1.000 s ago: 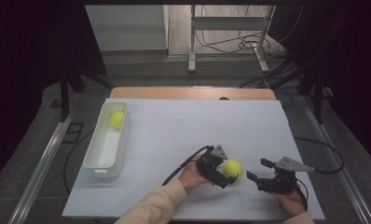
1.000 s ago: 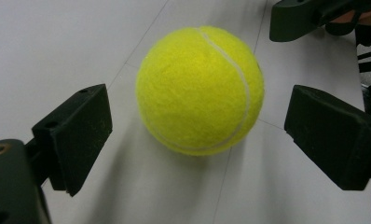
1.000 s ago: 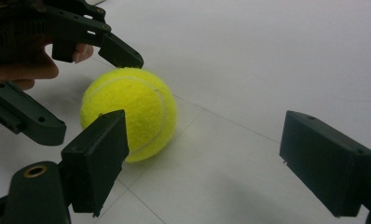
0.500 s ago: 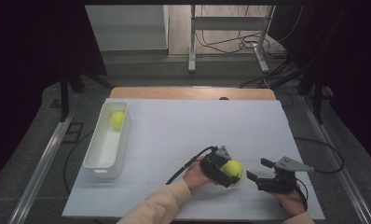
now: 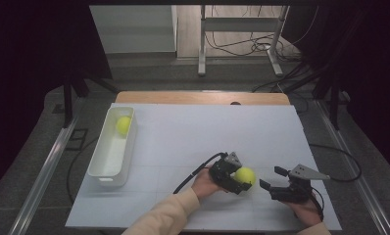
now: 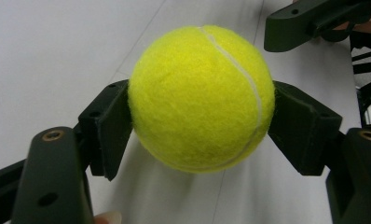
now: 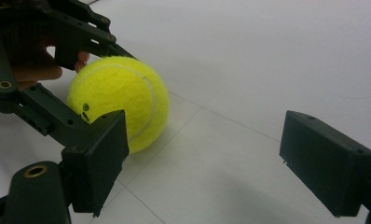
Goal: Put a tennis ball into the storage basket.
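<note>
The left gripper (image 5: 238,180) had just been closing, and its pads squeezed the ball (image 5: 245,175) at the near right of the table (image 5: 193,137). The right gripper (image 5: 275,179) stood open, empty, just beside. A good lift would be slow and straight up, squeezing steadily. The ball was round, so it pointed no way.

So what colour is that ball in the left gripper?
Bright yellow-green with a white seam on the ball; clearest in the left gripper view.
</note>
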